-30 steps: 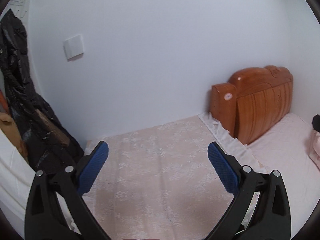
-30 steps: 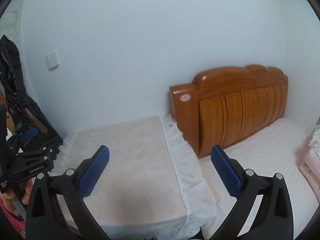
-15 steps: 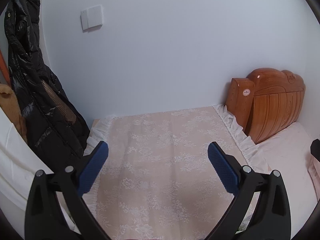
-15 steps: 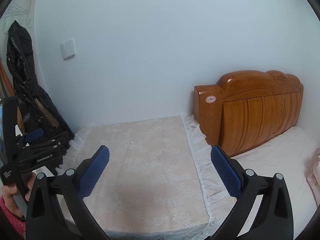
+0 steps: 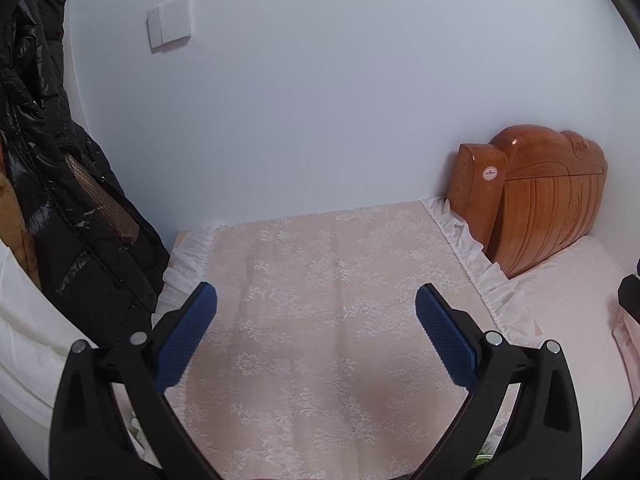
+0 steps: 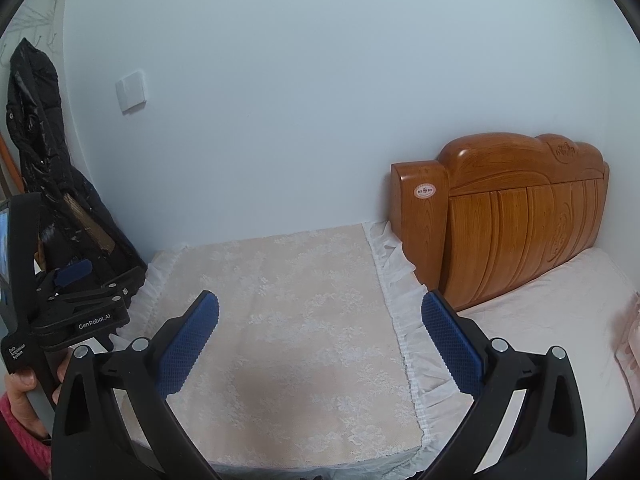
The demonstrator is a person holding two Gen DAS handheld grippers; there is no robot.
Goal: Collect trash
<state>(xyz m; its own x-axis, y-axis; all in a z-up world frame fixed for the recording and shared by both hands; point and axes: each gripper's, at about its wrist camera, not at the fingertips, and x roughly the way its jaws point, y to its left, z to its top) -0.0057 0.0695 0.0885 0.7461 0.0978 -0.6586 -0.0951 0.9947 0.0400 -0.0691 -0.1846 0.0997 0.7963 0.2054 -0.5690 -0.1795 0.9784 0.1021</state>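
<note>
No trash shows in either view. My left gripper (image 5: 316,312) is open, its blue pads wide apart over a nightstand covered with a pink lace cloth (image 5: 328,300), nothing between them. My right gripper (image 6: 320,316) is open too, above the same lace cloth (image 6: 292,304). The right wrist view also catches the left gripper (image 6: 72,280) at the left edge, held by a hand in a pink sleeve (image 6: 20,412); its fingers point toward a black jacket.
A black puffy jacket (image 5: 52,184) hangs at the left beside the nightstand. A wooden headboard (image 6: 516,216) and a pink mattress (image 6: 548,320) lie to the right. A white wall with a light switch (image 5: 169,24) stands behind. White fabric (image 5: 28,344) is at lower left.
Both views have tilted and shifted so the nightstand top sits more centred and the light switch is lower in the frame. Both grippers stayed open.
</note>
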